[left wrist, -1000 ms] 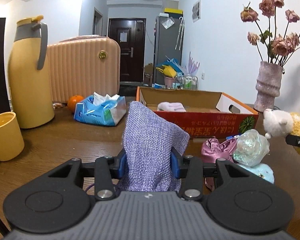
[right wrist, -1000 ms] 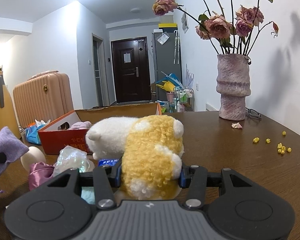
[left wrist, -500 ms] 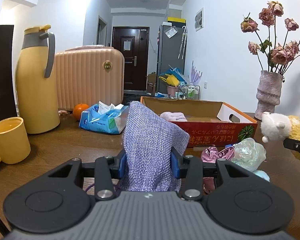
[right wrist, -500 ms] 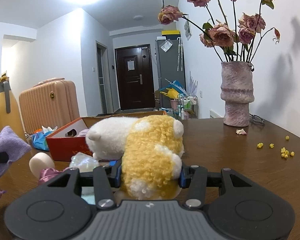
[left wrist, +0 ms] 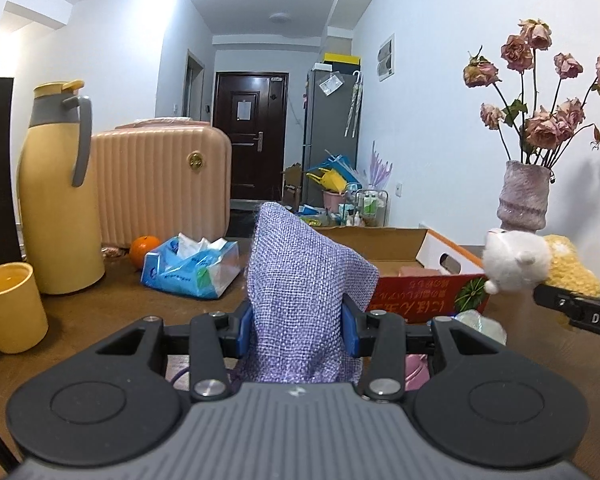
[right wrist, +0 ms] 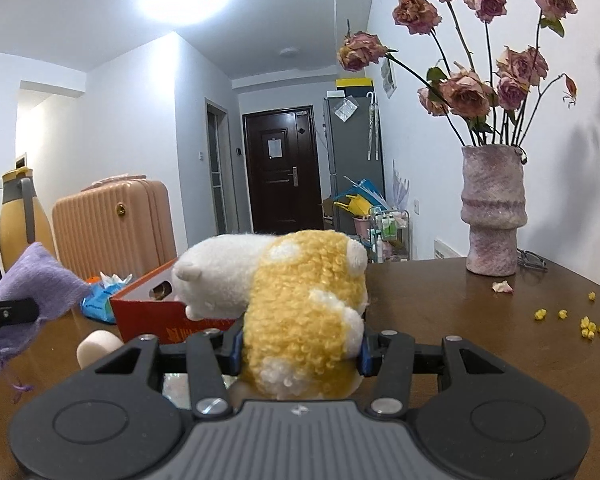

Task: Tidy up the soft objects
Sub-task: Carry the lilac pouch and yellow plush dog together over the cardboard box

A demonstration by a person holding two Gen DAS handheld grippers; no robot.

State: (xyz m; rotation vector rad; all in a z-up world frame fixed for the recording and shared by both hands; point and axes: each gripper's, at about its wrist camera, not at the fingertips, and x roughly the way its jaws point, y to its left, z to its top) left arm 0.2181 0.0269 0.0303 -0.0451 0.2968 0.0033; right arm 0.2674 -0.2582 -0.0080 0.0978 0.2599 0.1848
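Woven lilac pouch (left wrist: 300,288), curly plush toy (right wrist: 304,312)

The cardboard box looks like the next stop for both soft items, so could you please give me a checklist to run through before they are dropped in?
1. Left tool grips the purple pouch: ok, pads press both sides.
2. Right tool grips the plush toy: ok, clamped on its yellow body.
3. Cardboard box open on top: ok, no lid over it.
4. Room left in the box: cannot tell, only part of the inside shows, with something pink in it.
5. Both items held clear of the table: ok.
6. Vase out of the way: ok, it stands apart, near the wall.
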